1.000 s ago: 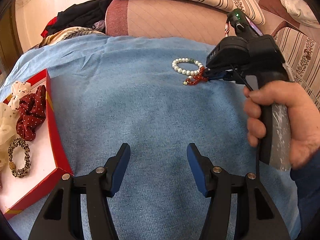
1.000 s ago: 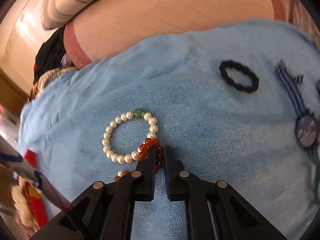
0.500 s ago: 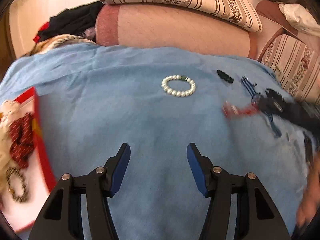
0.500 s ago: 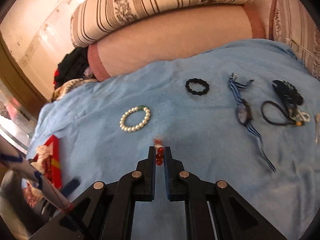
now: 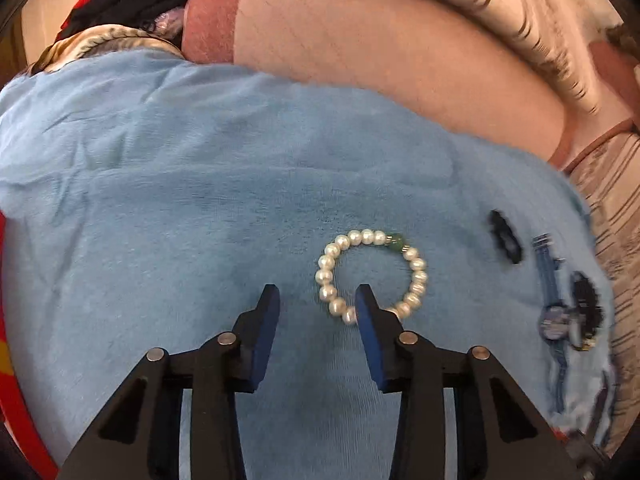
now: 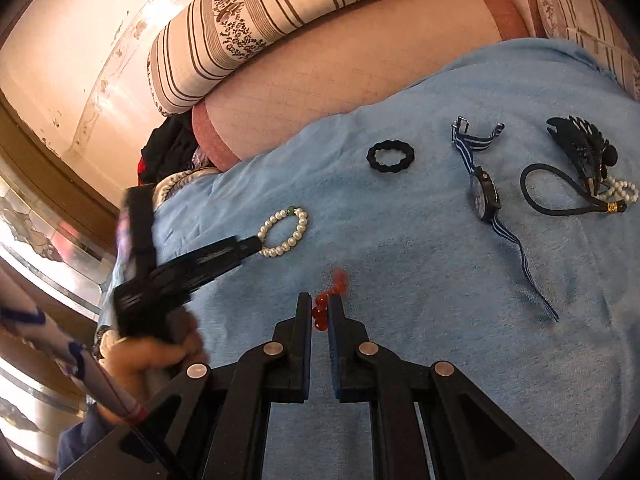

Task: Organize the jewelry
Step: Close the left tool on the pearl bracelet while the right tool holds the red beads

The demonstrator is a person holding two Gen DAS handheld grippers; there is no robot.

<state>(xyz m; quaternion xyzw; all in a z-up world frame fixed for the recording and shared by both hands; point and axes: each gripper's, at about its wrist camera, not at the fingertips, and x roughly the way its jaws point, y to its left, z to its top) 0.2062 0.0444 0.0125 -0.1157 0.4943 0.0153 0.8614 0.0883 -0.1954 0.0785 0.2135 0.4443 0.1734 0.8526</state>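
Your left gripper, jaws spread, straddles only the near edge of the pearl bracelet and may miss on closing, while your right gripper pinches the red bead strand by few beads, liable to slip.

A blue blanket covers the surface before a pink bolster and striped floral cushion; behind, seemingly a cream patterned wall.

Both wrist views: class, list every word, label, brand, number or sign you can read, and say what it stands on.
No readable text in either view.
Wristwatch dial: any markings are too small to read.
Striped cushion: a floral print only, no lettering.
Pearl bracelet, red bead bracelet, blue cloth: no writing.
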